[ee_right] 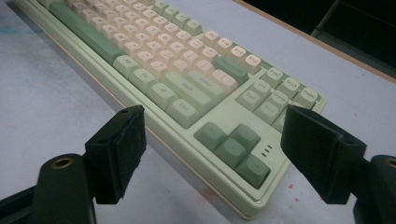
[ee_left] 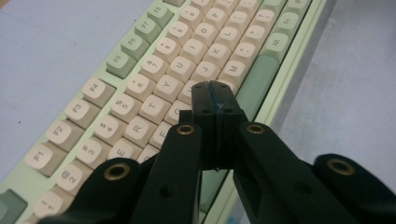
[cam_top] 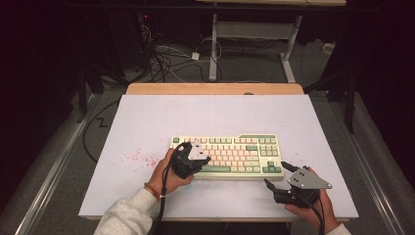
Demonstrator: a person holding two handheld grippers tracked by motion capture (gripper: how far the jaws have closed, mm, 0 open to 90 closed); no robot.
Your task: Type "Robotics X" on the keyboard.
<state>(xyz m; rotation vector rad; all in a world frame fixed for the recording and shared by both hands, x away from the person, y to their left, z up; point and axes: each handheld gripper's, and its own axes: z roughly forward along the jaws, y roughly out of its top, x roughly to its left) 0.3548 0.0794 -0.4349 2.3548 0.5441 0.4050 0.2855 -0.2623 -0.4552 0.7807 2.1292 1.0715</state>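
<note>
surface point(cam_top: 147, 122): big white sheet, keyboard sits toward the near edge
keyboard point(cam_top: 227, 155): flat, long axis running left-right, spacebar row facing the person
left gripper point(ee_left: 215, 95): pinched fully closed, nothing in it, tips hovering over the letter keys
right gripper point(cam_top: 275, 174): jaws wide apart, empty, just off the keyboard's right corner

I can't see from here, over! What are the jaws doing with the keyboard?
Left gripper shut, tips over the letter keys. Right gripper open, near the arrow-key corner. Keyboard flat on the table. Nothing in the way.
</note>
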